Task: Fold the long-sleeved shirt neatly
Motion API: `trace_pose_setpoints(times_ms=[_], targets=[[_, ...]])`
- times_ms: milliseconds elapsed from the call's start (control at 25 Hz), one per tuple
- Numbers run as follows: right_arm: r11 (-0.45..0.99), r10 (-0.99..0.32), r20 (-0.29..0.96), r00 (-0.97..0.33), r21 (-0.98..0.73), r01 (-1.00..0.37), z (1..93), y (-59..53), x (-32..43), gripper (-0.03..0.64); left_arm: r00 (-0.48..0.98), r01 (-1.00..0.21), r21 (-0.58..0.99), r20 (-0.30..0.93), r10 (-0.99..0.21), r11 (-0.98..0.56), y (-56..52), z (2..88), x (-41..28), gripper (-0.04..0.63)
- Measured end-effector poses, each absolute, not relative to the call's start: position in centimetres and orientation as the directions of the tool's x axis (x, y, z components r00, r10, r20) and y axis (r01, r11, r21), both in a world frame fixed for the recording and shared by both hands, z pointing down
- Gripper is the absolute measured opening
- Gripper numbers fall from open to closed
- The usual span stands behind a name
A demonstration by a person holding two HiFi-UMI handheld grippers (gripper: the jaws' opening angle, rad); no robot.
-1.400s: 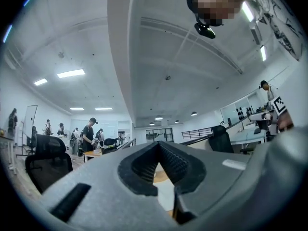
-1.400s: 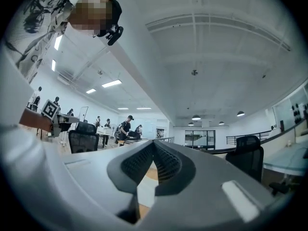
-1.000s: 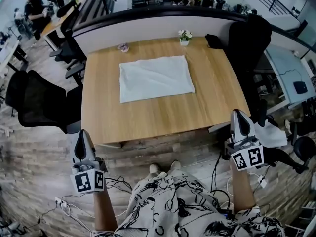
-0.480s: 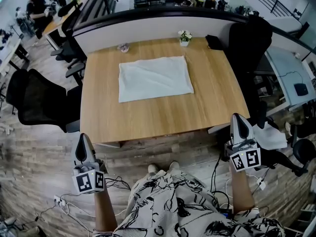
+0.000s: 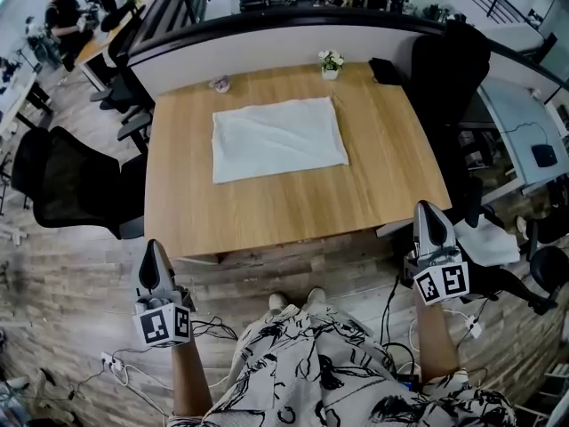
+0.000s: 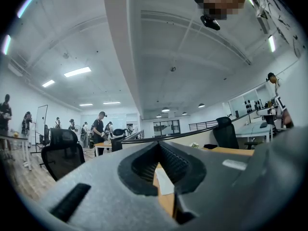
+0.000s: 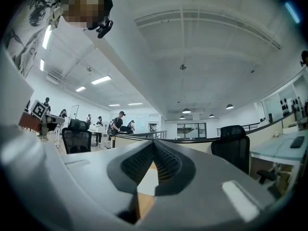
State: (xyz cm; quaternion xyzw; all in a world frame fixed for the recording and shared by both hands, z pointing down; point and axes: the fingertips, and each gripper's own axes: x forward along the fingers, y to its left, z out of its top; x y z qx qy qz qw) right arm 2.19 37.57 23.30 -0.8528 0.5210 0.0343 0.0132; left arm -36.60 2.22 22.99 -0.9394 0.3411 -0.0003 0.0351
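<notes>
A white shirt [image 5: 278, 137], folded into a flat rectangle, lies on the far half of the wooden table [image 5: 293, 203]. My left gripper [image 5: 155, 253] hangs off the table's near left corner, jaws shut with nothing in them. Off the near right corner, my right gripper [image 5: 430, 213] is also shut and holds nothing. Both point level toward the table, well short of the shirt. Through the left gripper [image 6: 158, 146] jaws' gap, a strip of the shirt [image 6: 164, 181] shows on the table [image 6: 231, 150]. The right gripper [image 7: 153, 144] view likewise shows a pale patch of the shirt [image 7: 146, 182] between its closed tips.
A small flower pot [image 5: 330, 63], a dark pouch [image 5: 383, 71] and a small pinkish object [image 5: 220, 84] sit along the table's far edge. Black office chairs stand at the left [image 5: 62, 181] and right [image 5: 449, 69]. Cables [image 5: 209, 332] lie on the floor by the person's feet.
The right gripper has sunk slightly in the head view. The left gripper and the shirt have stayed where they were.
</notes>
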Motion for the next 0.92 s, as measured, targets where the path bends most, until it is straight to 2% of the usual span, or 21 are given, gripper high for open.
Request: trace_pose_setpoints(times_ms=[920], targets=[[-0.414,-0.909,-0.062,0.413,0.011,-0.910,23.4,36.0,2.4,0.005,0.758,-0.650,-0.077,-0.002,-0.652,-0.756,2.8,23.5,-36.0,0.003]])
